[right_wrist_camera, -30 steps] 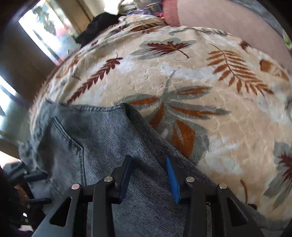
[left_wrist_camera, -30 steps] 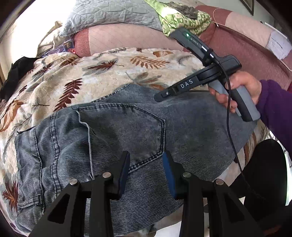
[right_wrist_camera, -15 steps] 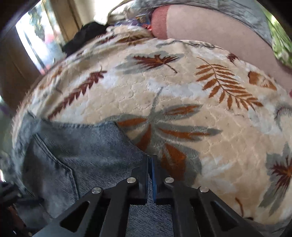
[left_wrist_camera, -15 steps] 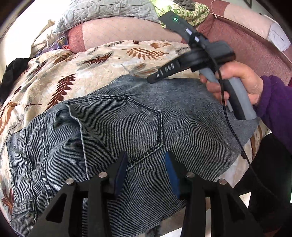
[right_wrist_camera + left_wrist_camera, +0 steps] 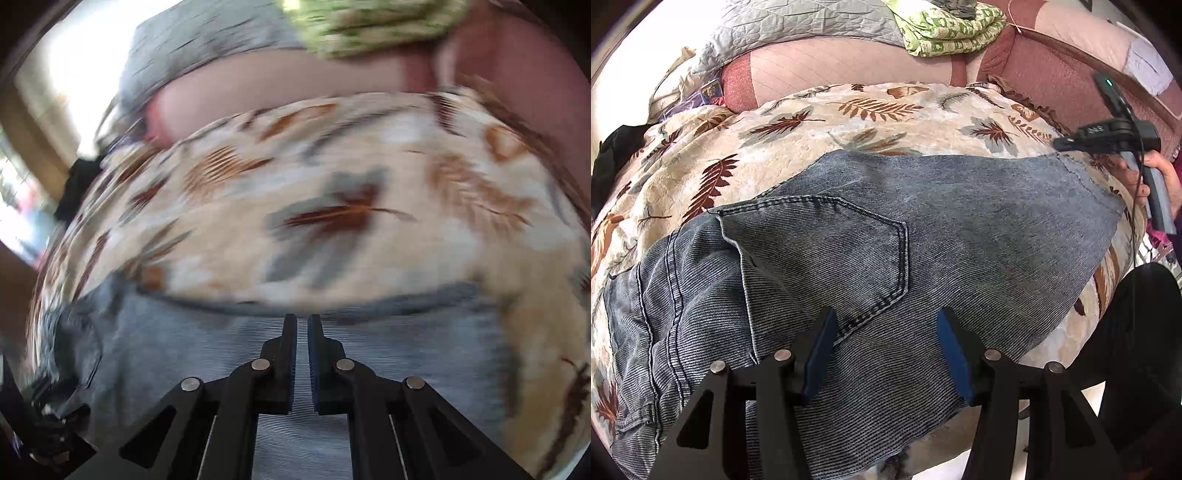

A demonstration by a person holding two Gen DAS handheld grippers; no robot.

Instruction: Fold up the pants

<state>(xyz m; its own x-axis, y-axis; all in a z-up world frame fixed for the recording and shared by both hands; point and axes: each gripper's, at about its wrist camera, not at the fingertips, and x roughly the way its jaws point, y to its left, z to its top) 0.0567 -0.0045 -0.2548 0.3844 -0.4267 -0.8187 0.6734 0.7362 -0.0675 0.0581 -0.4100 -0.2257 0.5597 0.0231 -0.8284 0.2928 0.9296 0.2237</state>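
White lettering shows on the black body of the right tongs (image 5: pixel 1062 142) at the right edge of the left wrist view, but it is too small to read; a green light glows on the unit above it. A hand (image 5: pixel 1156 177) grips the grey handle there, with a black cable hanging down from it.

The pants (image 5: pixel 871 266), grey-blue denim, lie flat on a bed across the middle and lower part of that view, a back pocket (image 5: pixel 827 254) facing up at centre and the waistband towards the lower left. Under them is a cream blanket (image 5: pixel 798 144) printed with brown and grey leaves.

The left tongs (image 5: pixel 884 345) hang over the denim at the bottom centre, jaws opening and about half apart, nothing between the blue pads.

In the blurred right wrist view, the right tongs (image 5: pixel 302 354) stand over the pants (image 5: pixel 406 332) at bottom centre, jaws opening from a narrow slit; no cloth is caught in the gap.

Behind the blanket lie a pink and maroon quilt (image 5: pixel 849 70), a grey quilted cover (image 5: pixel 798 26) and a folded green patterned cloth (image 5: pixel 949 33) at the top. A black garment (image 5: pixel 613 155) sits at the left edge.
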